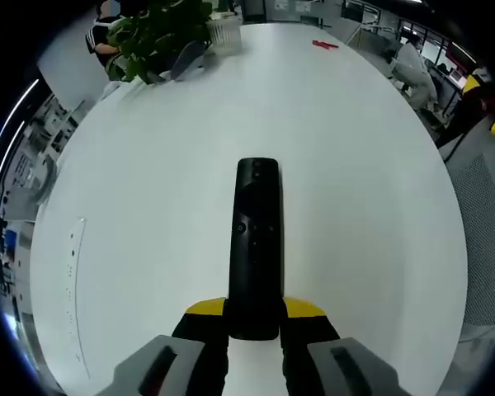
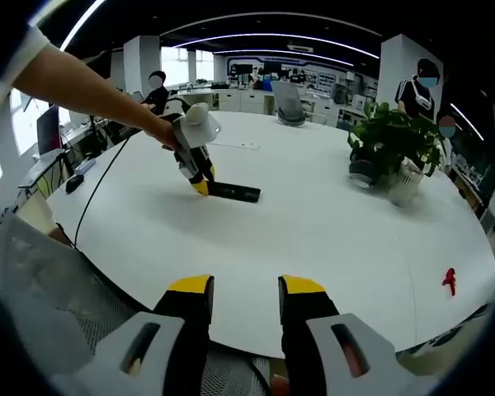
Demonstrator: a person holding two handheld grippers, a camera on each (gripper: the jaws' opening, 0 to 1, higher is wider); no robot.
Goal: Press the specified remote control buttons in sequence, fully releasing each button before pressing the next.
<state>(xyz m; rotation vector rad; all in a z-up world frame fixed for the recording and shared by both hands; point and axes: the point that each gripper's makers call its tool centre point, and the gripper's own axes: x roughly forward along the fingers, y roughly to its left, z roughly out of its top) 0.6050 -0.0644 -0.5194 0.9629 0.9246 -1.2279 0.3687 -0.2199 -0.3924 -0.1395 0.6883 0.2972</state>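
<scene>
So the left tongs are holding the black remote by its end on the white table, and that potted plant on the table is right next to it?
Not quite: the potted plant stands far across the white table from the black remote, as the right gripper view shows. The left tongs do hold its end.

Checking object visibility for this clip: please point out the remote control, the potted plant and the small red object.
remote control [image 1: 256,247]: left gripper view, middle of its body.
potted plant [image 2: 393,140]: right gripper view, its leaves.
small red object [image 2: 450,280]: right gripper view, its centre.

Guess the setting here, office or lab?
Likely an open-plan office meeting area: a large white table with a potted plant on it, office chairs around it, desks with monitors and ceiling strip lights behind.
</scene>
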